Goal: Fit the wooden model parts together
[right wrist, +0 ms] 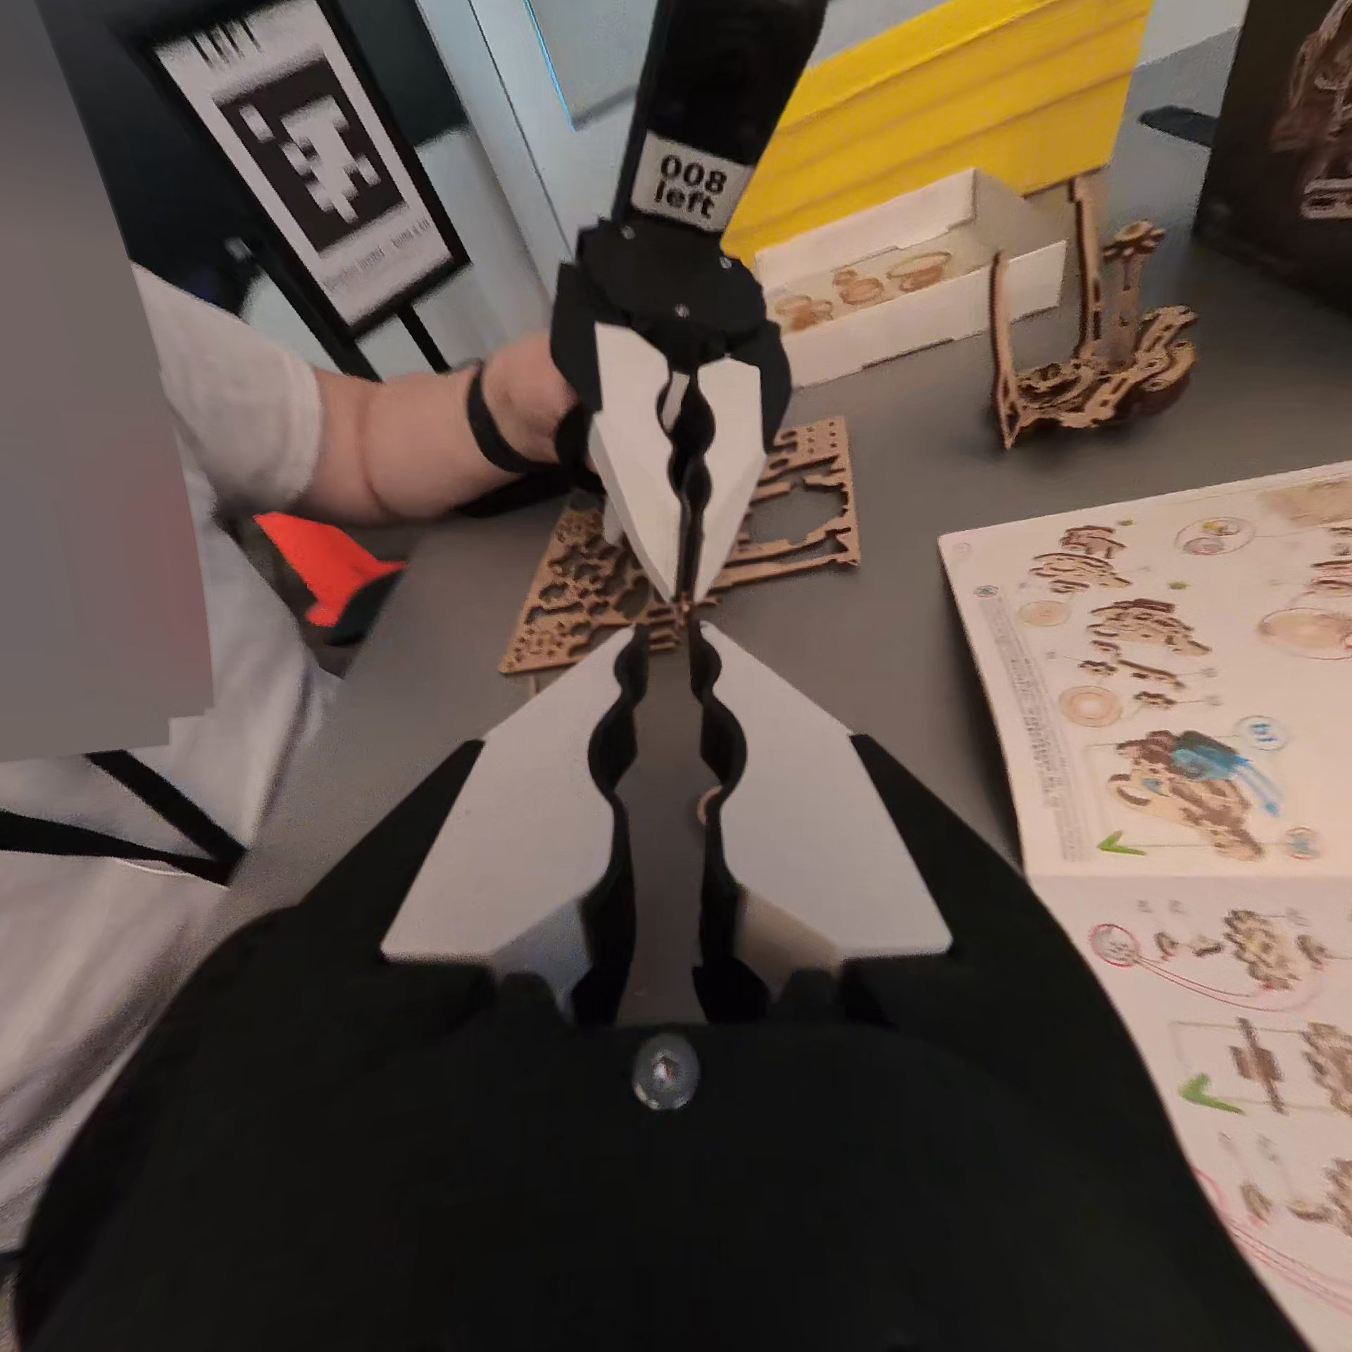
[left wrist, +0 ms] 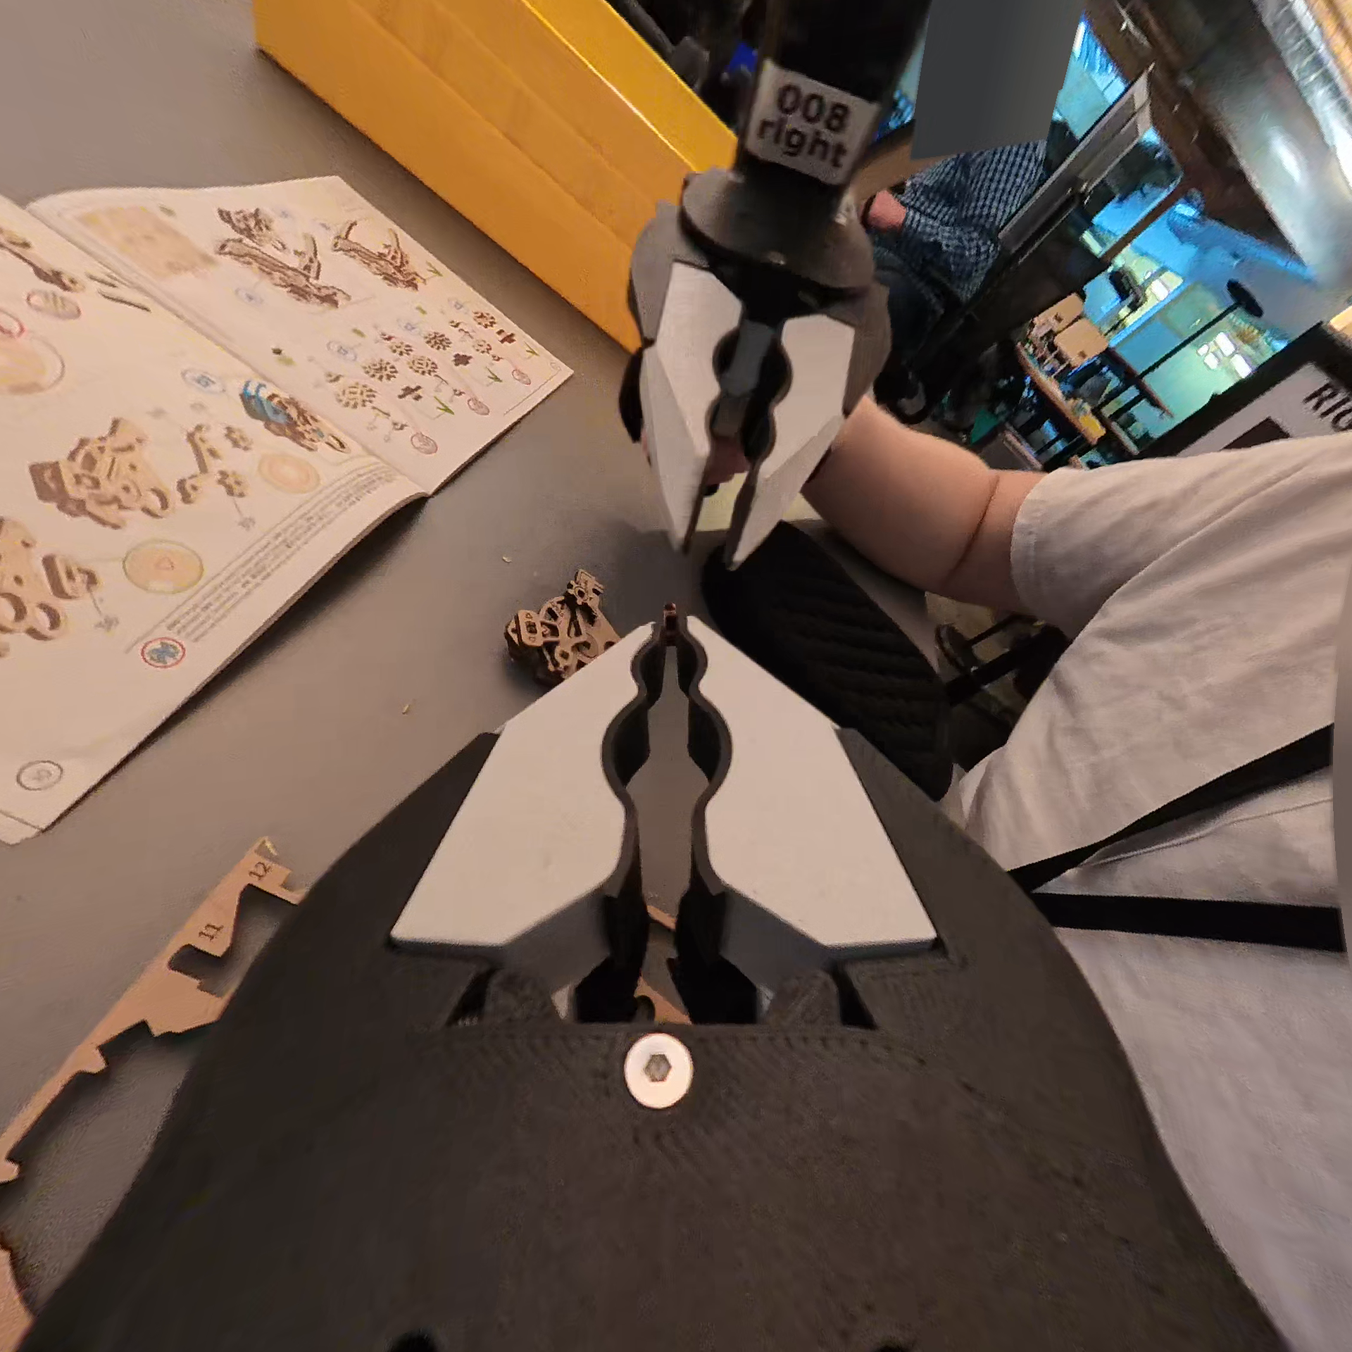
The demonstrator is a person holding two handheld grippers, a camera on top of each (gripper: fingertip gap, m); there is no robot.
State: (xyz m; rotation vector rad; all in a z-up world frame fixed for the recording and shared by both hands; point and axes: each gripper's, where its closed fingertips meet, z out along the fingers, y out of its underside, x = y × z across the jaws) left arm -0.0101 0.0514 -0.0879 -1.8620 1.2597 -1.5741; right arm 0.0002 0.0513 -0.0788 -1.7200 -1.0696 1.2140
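My left gripper is shut on a tiny dark wooden part that pokes out past its tips, above the grey table. In the right wrist view the left gripper points down at me with that part at its tip. My right gripper is open by a narrow gap and empty, its tips just short of the part. In the left wrist view the right gripper hangs tips-down just beyond the part. A small wooden sub-assembly lies on the table left of my left fingertips.
An open instruction booklet lies flat. A punched wooden sheet lies under the left gripper; another piece of sheet is near me. A yellow box, a white box and a partly built wooden model stand behind. The person's arm rests at the table edge.
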